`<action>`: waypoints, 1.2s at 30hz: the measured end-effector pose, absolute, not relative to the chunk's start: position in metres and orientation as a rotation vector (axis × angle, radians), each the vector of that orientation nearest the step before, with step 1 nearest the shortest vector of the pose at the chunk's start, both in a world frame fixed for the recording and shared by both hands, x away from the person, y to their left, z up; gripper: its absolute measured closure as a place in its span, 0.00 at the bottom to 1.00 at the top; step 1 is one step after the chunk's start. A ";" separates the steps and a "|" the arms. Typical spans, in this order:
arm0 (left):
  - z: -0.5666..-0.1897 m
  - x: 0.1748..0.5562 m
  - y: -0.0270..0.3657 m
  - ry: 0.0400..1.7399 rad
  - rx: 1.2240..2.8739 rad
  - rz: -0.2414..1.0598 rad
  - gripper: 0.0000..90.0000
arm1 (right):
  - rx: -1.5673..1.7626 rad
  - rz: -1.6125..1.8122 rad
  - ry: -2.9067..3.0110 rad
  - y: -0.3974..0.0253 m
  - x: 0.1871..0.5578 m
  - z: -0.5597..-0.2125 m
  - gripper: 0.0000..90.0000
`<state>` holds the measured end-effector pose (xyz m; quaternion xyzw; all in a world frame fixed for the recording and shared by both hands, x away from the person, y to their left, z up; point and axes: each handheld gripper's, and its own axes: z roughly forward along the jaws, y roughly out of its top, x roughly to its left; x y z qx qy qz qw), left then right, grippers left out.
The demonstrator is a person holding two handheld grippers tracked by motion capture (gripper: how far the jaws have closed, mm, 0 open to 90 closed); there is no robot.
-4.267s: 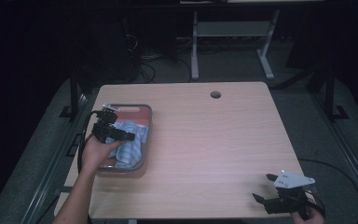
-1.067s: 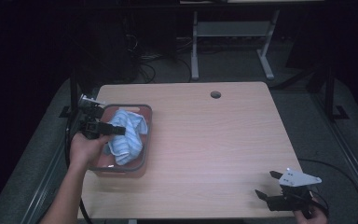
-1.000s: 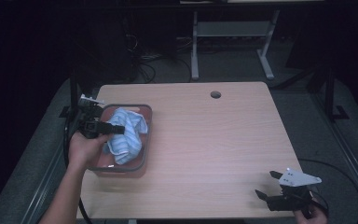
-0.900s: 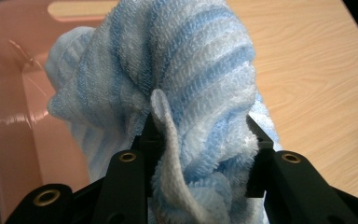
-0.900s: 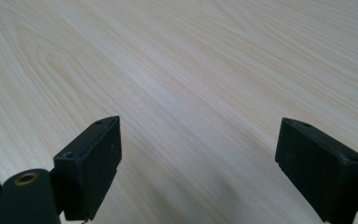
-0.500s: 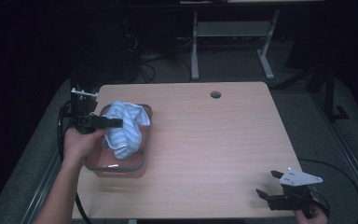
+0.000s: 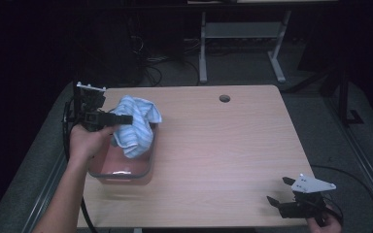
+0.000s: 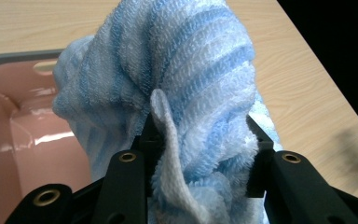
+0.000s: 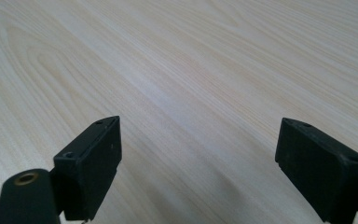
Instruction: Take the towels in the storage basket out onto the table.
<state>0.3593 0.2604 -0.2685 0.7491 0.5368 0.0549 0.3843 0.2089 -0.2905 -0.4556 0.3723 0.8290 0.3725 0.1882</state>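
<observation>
No brand, label or writing can be read on anything here.

The towel [image 7: 135, 127] is a blue-and-white striped terry cloth, its looped pile and pale bands plain in the left gripper view [image 8: 177, 84]. It is bunched into a loose bundle, with one narrow white hem edge folded up at the front between the jaws. The left gripper [image 7: 119, 119] is clamped on the towel, its two black jaws pressing the fabric from either side, and the bundle hangs from them above the pink tub [image 7: 108, 165], its lower part drooping down inside the tub's far end.

The tub is a shallow rectangular basin with a grey rim and a glossy pink inside [image 8: 23, 126]; it sits near the left edge of the wooden table [image 7: 223, 155]. A hand [image 7: 85, 141] grips the left gripper just beside the tub's left wall.

The right gripper [image 7: 280, 191] rests well apart from the tub, at the table's near right corner, its jaws spread wide with nothing between them; in the right gripper view [image 9: 198, 154] bare pale woodgrain lies between them. A round hole [image 7: 224, 98] lies in the tabletop beyond the tub, toward the far edge.
</observation>
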 end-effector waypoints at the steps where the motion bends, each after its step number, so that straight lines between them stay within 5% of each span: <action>1: -0.267 0.360 0.258 1.364 1.909 0.139 0.68 | 1.046 1.048 2.331 -0.291 0.209 -0.456 0.15; 36: -0.245 0.376 0.188 1.242 1.971 0.101 0.68 | 1.064 1.048 2.331 -0.289 0.211 -0.456 0.15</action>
